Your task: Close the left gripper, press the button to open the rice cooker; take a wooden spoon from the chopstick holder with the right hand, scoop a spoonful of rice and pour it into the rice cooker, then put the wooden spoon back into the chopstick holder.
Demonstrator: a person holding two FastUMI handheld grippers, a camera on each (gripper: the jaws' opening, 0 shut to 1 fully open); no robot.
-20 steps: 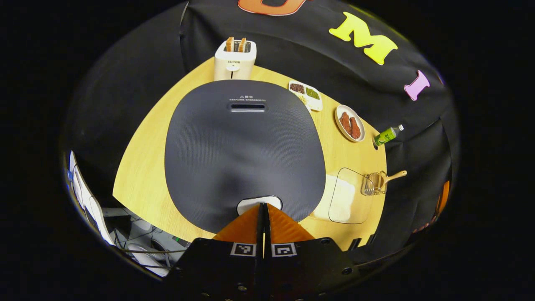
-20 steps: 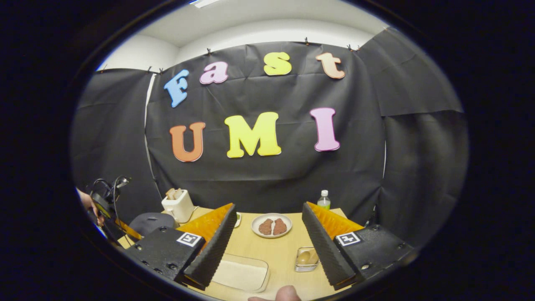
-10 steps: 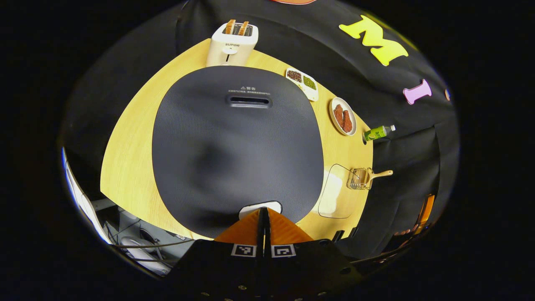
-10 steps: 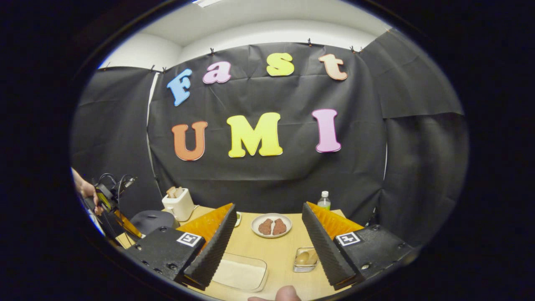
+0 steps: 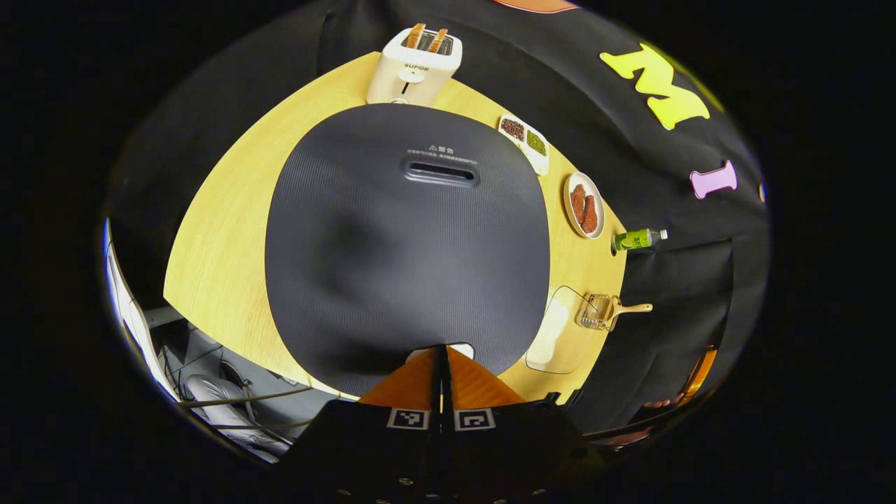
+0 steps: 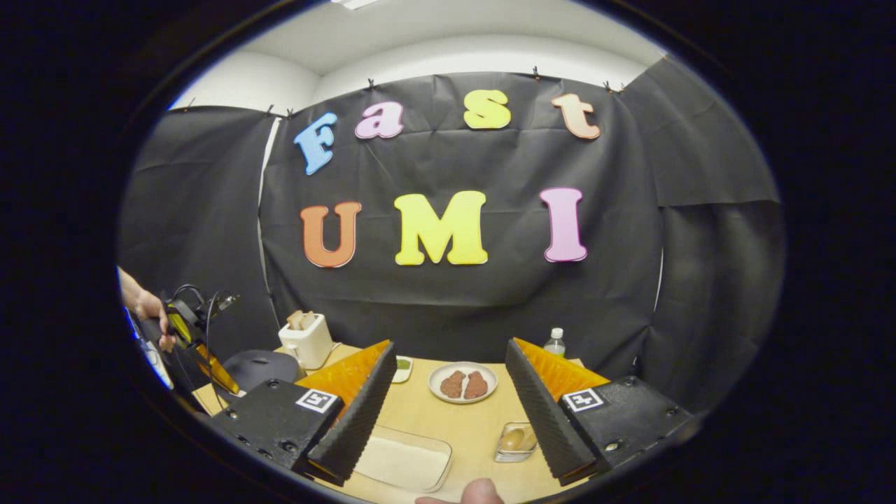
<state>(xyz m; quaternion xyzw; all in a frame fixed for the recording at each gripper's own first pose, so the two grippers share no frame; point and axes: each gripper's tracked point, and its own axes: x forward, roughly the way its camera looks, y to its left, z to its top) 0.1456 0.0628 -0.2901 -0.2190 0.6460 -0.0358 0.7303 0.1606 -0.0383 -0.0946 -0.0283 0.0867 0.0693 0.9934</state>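
We see a light wooden table [image 5: 224, 252] inside a booth walled with black cloth, under a white ceiling. In the left gripper view, the rice cooker [image 5: 406, 238] sits closed, its dark grey lid covering much of the table. The left gripper [image 5: 440, 350] has its orange fingers pressed together, tips at the white button [image 5: 464, 348] on the lid's near edge; the fingers hide most of that button, so we cannot tell whether they touch it. Behind the cooker stands a toaster [image 5: 414, 66]. To the right are a plate of brown food [image 5: 585, 205] and a green bottle [image 5: 638, 239]. The wooden spoon [image 5: 630, 308] rests in the wire chopstick holder [image 5: 595, 313], just beside a clear tray of rice [image 5: 553, 336]. In the right gripper view, the right gripper [image 6: 448, 399] hangs spread wide above the table, and its finger partly hides the holder.
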